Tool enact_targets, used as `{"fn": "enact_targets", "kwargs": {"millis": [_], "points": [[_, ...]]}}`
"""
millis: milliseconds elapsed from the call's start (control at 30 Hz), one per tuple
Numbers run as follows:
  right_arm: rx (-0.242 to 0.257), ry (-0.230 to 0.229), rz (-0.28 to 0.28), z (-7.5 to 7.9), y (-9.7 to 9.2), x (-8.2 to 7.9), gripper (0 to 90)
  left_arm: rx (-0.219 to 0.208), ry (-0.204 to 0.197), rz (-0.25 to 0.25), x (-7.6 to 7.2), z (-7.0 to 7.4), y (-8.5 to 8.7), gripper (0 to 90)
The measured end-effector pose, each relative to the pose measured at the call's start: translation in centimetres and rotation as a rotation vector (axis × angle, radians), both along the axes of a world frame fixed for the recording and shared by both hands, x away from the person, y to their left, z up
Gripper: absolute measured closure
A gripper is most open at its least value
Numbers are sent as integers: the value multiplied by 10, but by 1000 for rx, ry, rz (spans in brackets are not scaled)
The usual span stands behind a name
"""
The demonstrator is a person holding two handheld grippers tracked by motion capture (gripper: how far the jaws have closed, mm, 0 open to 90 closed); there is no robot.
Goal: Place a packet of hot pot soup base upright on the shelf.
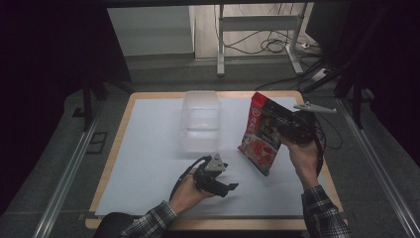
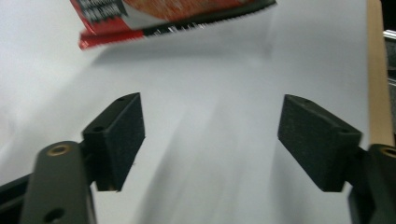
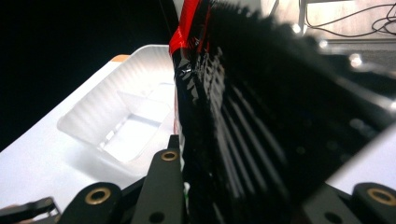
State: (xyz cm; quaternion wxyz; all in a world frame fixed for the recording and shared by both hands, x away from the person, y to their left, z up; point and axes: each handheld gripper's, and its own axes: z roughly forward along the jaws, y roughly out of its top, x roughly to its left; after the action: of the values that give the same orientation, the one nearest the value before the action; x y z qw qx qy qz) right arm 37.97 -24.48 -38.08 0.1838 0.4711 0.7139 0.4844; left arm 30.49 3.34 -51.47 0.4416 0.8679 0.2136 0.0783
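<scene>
A red and black printed food packet (image 1: 260, 134) hangs upright above the right half of the white sheet (image 1: 148, 148). My right gripper (image 1: 286, 126) is shut on its right edge. In the right gripper view the packet's dark side (image 3: 243, 107) stands between the jaws of that gripper (image 3: 261, 191). My left gripper (image 1: 229, 188) is low over the sheet near the front, pointing right, just left of and below the packet. Its pads (image 2: 119, 140) stand wide apart with nothing between them, and the packet's lower edge (image 2: 163, 14) shows beyond the left gripper (image 2: 210, 135).
A clear plastic container (image 1: 200, 121) stands open at the back middle of the sheet, left of the packet, and its white ribbed inside (image 3: 126, 116) is empty. The wooden board's edge (image 1: 114, 148) frames the sheet. A metal stand and cables (image 1: 267, 44) lie on the floor behind.
</scene>
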Motion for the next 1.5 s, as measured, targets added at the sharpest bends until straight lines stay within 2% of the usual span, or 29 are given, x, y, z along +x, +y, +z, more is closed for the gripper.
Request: {"fn": "enact_targets", "kwargs": {"millis": [33, 233, 333, 633, 733, 900, 1100, 1333, 1500], "points": [[-2, -1, 1, 1, 0, 1, 752, -16, 8, 5, -2, 1, 1, 193], [-12, -12, 8, 10, 5, 12, 752, -8, 6, 14, -11, 4, 11, 96], [-14, -20, 15, 15, 8, 19, 752, -13, 15, 44, -19, 5, 25, 64], [-3, -42, 44, 28, 22, 39, 752, 8, 18, 91, -35, 2, 53, 11], [3, -50, 56, 31, 29, 46, 752, 12, 18, 92, -39, 0, 58, 7], [5, -64, 71, 36, 40, 58, 752, 26, 1, 100, -44, -2, 62, 0], [8, -86, 90, 41, 52, 74, 752, 20, 4, 99, -45, -3, 65, 0], [38, -86, 99, 43, 60, 92, 755, 18, 2, 95, -46, -4, 66, 0], [35, -113, 120, 44, 71, 107, 756, 21, 4, 91, -47, -4, 65, 0]]}}
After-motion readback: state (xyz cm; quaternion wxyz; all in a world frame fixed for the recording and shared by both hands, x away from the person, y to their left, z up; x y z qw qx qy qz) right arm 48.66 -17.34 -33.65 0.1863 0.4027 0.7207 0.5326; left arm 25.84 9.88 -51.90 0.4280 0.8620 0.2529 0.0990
